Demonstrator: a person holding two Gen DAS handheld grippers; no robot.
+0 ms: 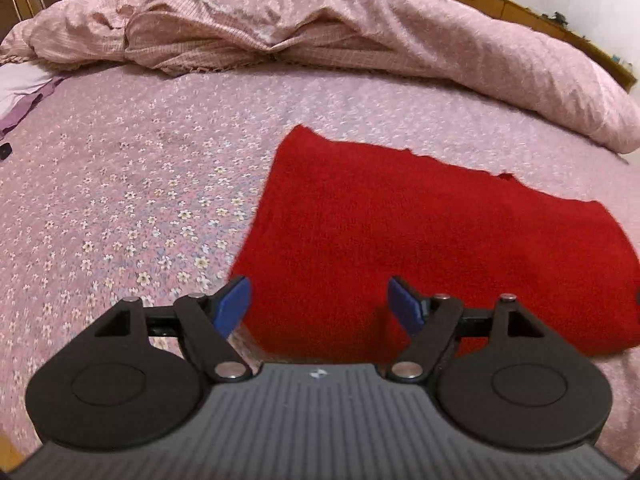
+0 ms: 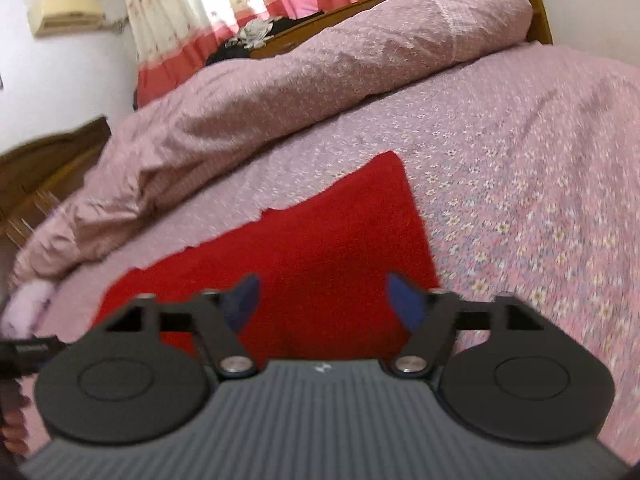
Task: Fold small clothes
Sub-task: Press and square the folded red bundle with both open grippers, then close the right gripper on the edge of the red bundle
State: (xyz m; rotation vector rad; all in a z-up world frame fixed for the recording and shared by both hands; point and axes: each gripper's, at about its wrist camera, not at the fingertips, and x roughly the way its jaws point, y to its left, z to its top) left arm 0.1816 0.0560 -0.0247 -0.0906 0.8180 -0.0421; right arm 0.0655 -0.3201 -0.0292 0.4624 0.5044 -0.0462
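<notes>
Both claws hang apart and empty, left claw and right claw, over the flat red knitted cloth on the pink floral bed, apparently already folded, bedding bunched at twelve o'clock.

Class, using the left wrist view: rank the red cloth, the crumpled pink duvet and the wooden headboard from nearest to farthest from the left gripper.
1. Red cloth, directly under the left gripper.
2. Pink duvet, heaped beyond it across the bed.
3. Wooden headboard, behind the duvet, upper right.
</notes>
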